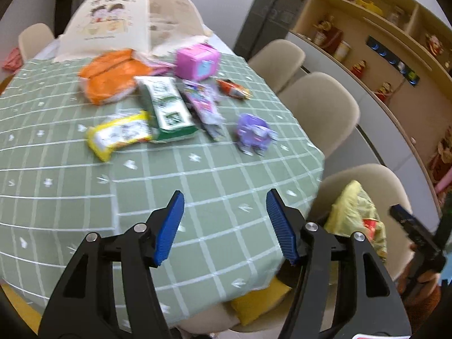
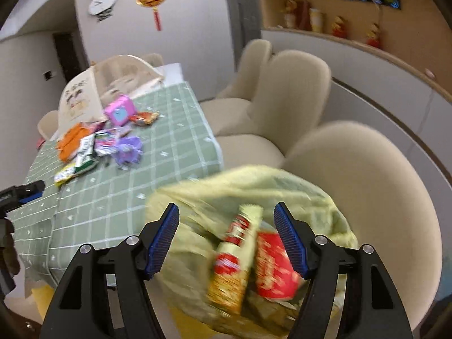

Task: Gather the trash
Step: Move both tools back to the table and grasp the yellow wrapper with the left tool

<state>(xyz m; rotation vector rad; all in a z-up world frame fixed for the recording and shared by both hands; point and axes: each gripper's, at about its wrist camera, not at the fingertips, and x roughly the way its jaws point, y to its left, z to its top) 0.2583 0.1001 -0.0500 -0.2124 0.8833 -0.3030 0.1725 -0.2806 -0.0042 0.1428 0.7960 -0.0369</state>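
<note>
While the left wrist view looks down over the desk [image 1: 197, 197] with its green checked cloth, the left gripper [image 1: 224, 226] hangs above bare cloth near the front edge, its blue fingers [image 1: 169, 226] spread with nothing between them. The trash lies well ahead of the fingertips in a loose cluster: an orange packet [image 1: 110, 80], a yellow wrapper [image 1: 118, 134], a green-and-white carton [image 1: 166, 107], a pink box [image 1: 197, 60], a purple wrapper [image 1: 254, 134] and a small red wrapper [image 1: 233, 88]. To the right, on a beige chair [image 1: 375, 180], sits a yellow-green bag [image 1: 353, 206]. From the right wrist view, the right gripper [image 2: 226, 238] hovers over that bag [image 2: 254, 186], its fingers [image 2: 162, 240] spread wide and pinching nothing; a red-and-yellow packet [image 2: 234, 260] and a red packet [image 2: 272, 268] lie in the bag's mouth, seen between the fingers but blurred. The desk's trash cluster [image 2: 99, 144] is well off to the left.
</note>
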